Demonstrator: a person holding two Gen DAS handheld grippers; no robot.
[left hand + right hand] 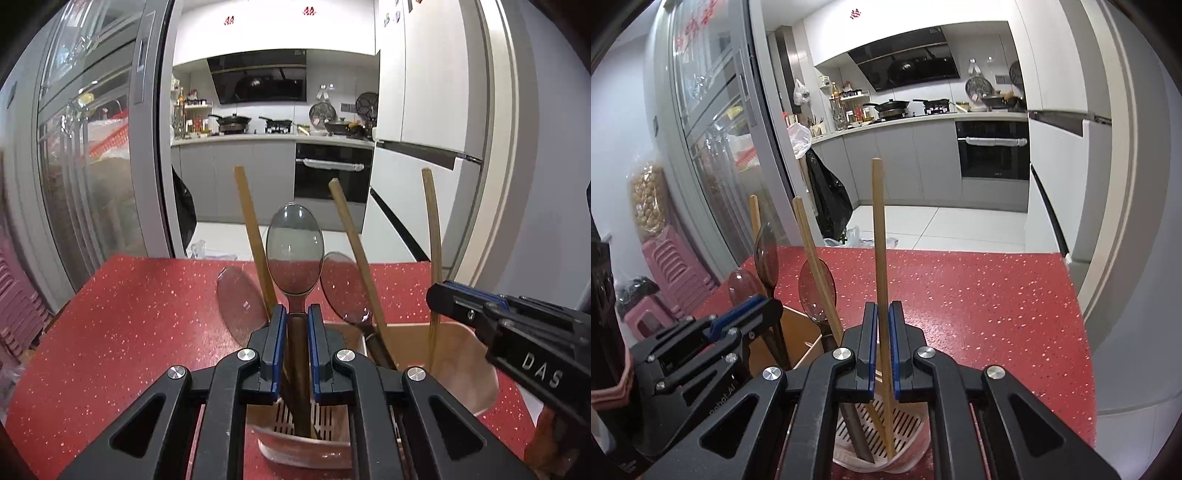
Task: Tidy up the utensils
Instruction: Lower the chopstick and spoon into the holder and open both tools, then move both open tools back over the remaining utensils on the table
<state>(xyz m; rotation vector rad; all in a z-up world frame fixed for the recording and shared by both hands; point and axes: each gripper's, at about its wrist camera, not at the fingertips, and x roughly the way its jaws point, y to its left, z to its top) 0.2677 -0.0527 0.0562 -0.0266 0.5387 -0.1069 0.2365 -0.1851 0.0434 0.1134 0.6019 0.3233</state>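
We see left tongs (296,314) clamped on a spoon (294,249) standing in the holder (458,354) on the red bench (129,314). Right tongs (882,314) pinch a chopstick (878,229), its tip in the holder's slotted tray (905,424). Two more spoons, two chopsticks inside.

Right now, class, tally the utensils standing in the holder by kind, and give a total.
Spoons: 3 (one in the left gripper, one left of it, one right of it)
Chopsticks: 3 (one in the right gripper, plus two)
Total: 6
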